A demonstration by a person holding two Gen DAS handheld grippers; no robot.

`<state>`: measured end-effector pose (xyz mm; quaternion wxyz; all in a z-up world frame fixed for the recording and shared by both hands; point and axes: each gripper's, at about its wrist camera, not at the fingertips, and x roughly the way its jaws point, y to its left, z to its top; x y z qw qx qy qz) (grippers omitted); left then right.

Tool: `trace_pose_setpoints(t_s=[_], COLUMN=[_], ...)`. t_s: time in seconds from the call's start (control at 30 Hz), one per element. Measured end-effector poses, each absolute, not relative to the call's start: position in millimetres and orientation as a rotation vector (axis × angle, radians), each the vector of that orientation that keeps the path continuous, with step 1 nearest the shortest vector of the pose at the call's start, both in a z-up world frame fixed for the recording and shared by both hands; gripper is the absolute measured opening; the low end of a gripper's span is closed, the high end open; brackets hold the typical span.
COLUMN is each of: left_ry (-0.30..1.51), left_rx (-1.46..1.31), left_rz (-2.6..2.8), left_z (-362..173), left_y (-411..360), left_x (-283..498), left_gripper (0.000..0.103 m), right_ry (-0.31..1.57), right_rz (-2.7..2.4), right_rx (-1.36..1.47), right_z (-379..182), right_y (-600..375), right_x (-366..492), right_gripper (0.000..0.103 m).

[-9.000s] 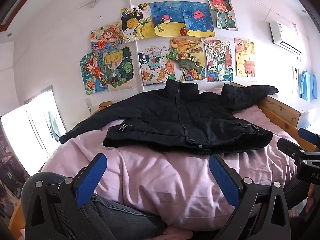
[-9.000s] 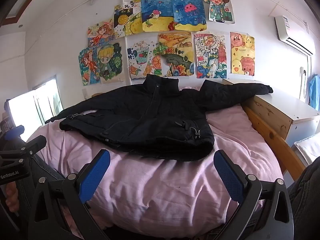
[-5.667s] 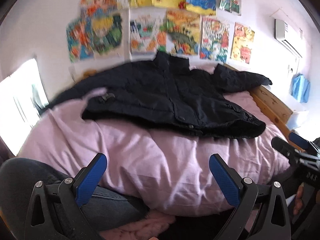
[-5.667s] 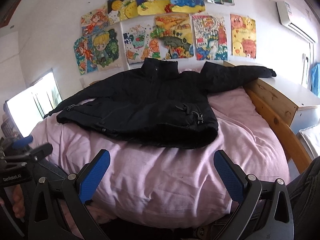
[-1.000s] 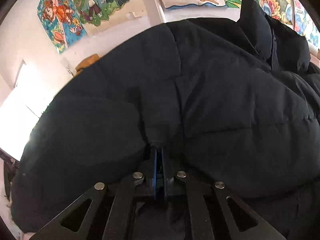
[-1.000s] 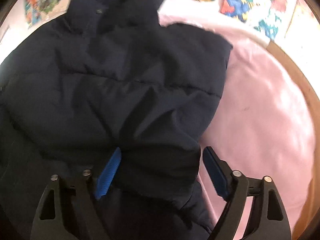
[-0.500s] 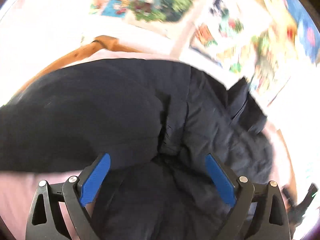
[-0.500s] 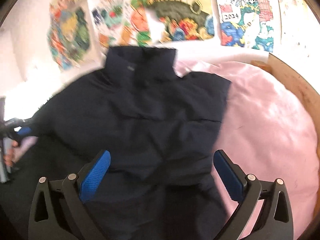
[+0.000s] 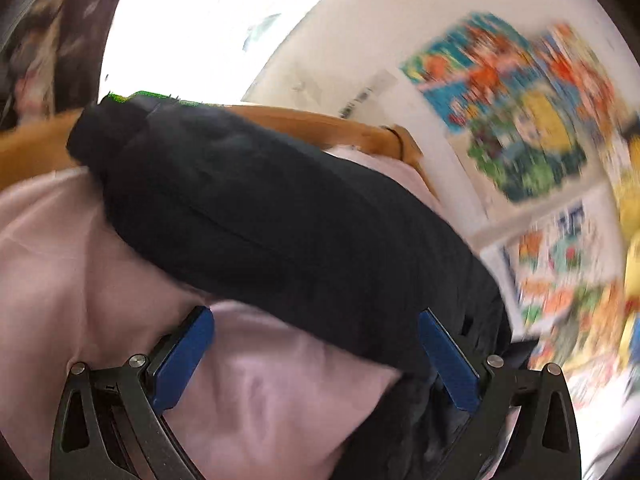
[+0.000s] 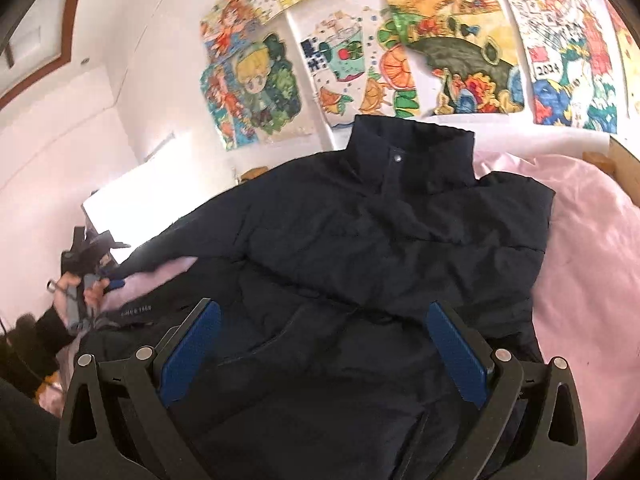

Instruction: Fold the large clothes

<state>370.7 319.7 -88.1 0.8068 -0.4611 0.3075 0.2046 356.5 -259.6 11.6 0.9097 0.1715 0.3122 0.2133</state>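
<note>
A black puffer jacket (image 10: 360,264) lies on a pink duvet (image 10: 592,248), collar toward the wall, its right sleeve folded in over the body. Its left sleeve (image 9: 248,208) stretches out across the duvet in the left wrist view. My left gripper (image 9: 316,356) is open and empty, just short of that sleeve; it also shows at the left of the right wrist view (image 10: 86,276). My right gripper (image 10: 324,356) is open and empty above the jacket's lower front.
A wooden bed frame (image 9: 312,124) runs behind the sleeve and also shows at the right (image 10: 624,160). Colourful drawings (image 10: 452,56) cover the white wall. A bright window (image 9: 208,24) is on the left.
My left gripper, shut on the jacket a second ago, has opened and swung left toward the outstretched sleeve. My right gripper has pulled back from the folded right side.
</note>
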Motion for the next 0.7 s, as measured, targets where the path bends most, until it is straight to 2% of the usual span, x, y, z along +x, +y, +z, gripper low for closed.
trace_pose_setpoints(t_s=[0.33, 0.43, 0.5, 0.57, 0.6, 0.7], left_ry=[0.535, 0.533, 0.558, 0.548, 0.545, 0.517], left_rx=[-1.091, -1.036, -0.985, -0.929, -0.905, -0.765], left_rz=[0.577, 0.602, 0.654, 0.696, 0.705, 0.723], left_z=[-100.1, -89.9, -84.7, -76.3, -72.4, -50.0], left_y=[325.1, 318.4, 316.1, 314.2, 313.1, 300.7], left_x=[379.3, 379.1, 380.9, 381.3, 382.3, 390.4], left_gripper=[0.100, 0.075, 0.042, 0.026, 0.020, 0.011], right_ry=[0.703, 0.721, 0.733, 0.740, 0.742, 0.746], right_rz=[0.436, 0.424, 0.419, 0.416, 0.417, 0.412], right_rx=[0.356, 0.366, 0.368, 0.366, 0.365, 0.364], right_z=[0.2, -5.3, -8.4, -10.5, -11.5, -12.4], right_y=[-256.9, -257.8, -257.5, -257.1, -256.9, -257.3], right_x=[355.7, 357.2, 357.8, 357.5, 356.9, 356.5], right_gripper=[0.102, 0.102, 0.102, 0.102, 0.102, 0.102])
